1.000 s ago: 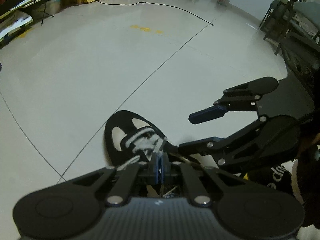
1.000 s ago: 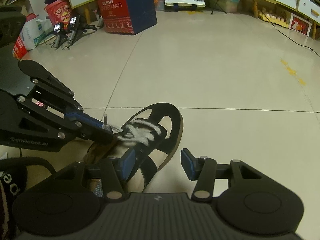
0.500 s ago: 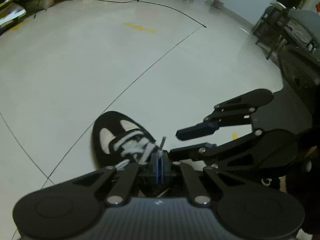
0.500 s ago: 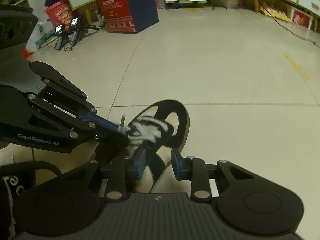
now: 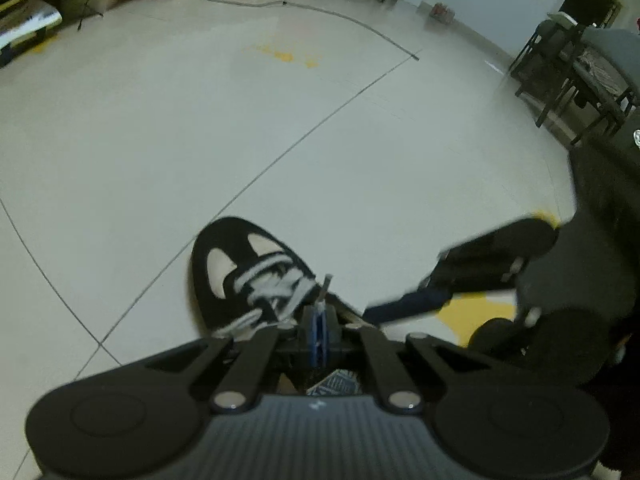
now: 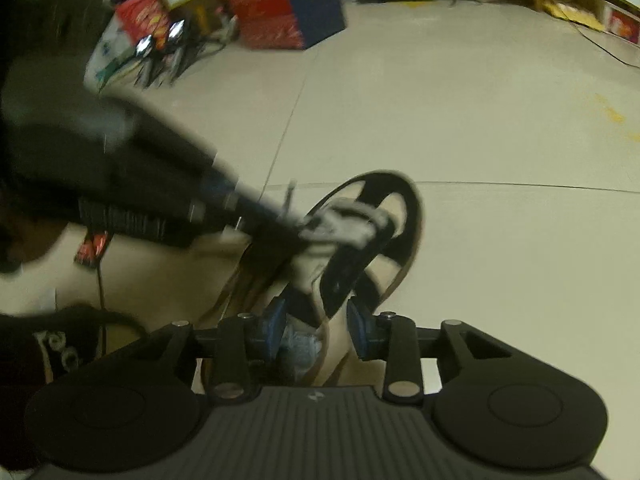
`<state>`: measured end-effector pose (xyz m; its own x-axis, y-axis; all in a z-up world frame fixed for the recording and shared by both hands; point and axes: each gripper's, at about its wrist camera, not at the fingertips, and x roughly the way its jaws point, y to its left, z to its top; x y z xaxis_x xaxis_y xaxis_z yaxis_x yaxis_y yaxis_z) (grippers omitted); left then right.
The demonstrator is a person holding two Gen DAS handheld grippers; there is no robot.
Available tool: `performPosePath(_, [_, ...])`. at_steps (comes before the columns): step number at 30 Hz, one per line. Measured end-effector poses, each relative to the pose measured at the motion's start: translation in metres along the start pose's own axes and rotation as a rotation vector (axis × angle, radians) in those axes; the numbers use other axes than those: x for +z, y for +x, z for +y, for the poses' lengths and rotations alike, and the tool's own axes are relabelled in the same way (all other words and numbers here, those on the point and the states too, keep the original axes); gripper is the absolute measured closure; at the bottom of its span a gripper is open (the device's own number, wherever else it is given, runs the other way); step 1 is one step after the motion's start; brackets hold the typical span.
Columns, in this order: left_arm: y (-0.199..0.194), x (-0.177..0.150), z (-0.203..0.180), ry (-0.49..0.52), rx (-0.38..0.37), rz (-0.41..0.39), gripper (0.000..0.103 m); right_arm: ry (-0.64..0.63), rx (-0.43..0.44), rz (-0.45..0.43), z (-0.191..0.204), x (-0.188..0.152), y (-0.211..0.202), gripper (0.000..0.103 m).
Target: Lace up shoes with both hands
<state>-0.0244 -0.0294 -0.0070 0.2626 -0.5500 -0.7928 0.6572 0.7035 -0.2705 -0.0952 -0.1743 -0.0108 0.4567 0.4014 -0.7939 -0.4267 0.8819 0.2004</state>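
Tiled floor (image 5: pixel 280 128), no legible writing

Black-and-beige shoe (image 5: pixel 240 276) lies on the floor, white lace (image 5: pixel 272 292) crisscrossed.

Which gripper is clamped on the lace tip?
The left gripper: pads pressed together on the lace tip. The right gripper is opening, astride the shoe.

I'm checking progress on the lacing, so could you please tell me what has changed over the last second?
The right gripper narrowed its jaws from wide open, and they are now opening again, with the side of the shoe between them; whether its pads touch the shoe I cannot tell. The lace tip now sticks up above the left gripper. That gripper stayed shut on the white lace, and the shoe stayed on the floor.
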Motion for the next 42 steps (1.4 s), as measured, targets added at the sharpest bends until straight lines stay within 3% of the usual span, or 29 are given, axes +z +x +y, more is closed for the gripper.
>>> performPosePath(3, [0.005, -0.003, 0.000, -0.010, -0.005, 0.015, 0.100, -0.088, -0.039, -0.016, 0.010, 0.002, 0.003, 0.065])
performPosePath(6, [0.014, -0.003, 0.001, -0.004, 0.001, 0.042, 0.100, -0.067, -0.053, -0.037, 0.003, 0.007, 0.003, 0.067])
performPosePath(9, [0.019, -0.001, 0.002, 0.004, 0.004, 0.053, 0.100, -0.007, -0.052, -0.047, -0.011, 0.011, 0.001, 0.083])
performPosePath(13, [0.026, 0.001, 0.000, 0.028, 0.000, 0.073, 0.100, 0.287, 0.070, -0.058, -0.050, 0.005, -0.003, 0.087])
performPosePath(16, [0.032, 0.004, -0.003, 0.060, -0.009, 0.094, 0.100, 0.699, 0.252, -0.055, -0.101, -0.016, 0.004, 0.090])
performPosePath(19, [0.041, 0.007, -0.007, 0.083, -0.020, 0.130, 0.099, 1.029, 0.402, -0.056, -0.131, -0.046, 0.016, 0.090])
performPosePath(22, [0.052, 0.009, -0.007, 0.088, -0.035, 0.180, 0.099, 1.106, 0.447, -0.063, -0.134, -0.055, 0.019, 0.090])
performPosePath(28, [0.063, 0.020, 0.001, 0.039, -0.025, 0.233, 0.099, 0.995, 0.412, -0.063, -0.125, -0.042, 0.014, 0.090])
performPosePath(37, [0.074, 0.027, -0.010, 0.118, 0.015, 0.330, 0.099, 0.588, 0.233, -0.079, -0.095, -0.016, 0.005, 0.092])
performPosePath(42, [0.083, 0.033, -0.001, 0.058, -0.009, 0.391, 0.099, 0.459, 0.193, -0.097, -0.087, -0.011, 0.005, 0.092])
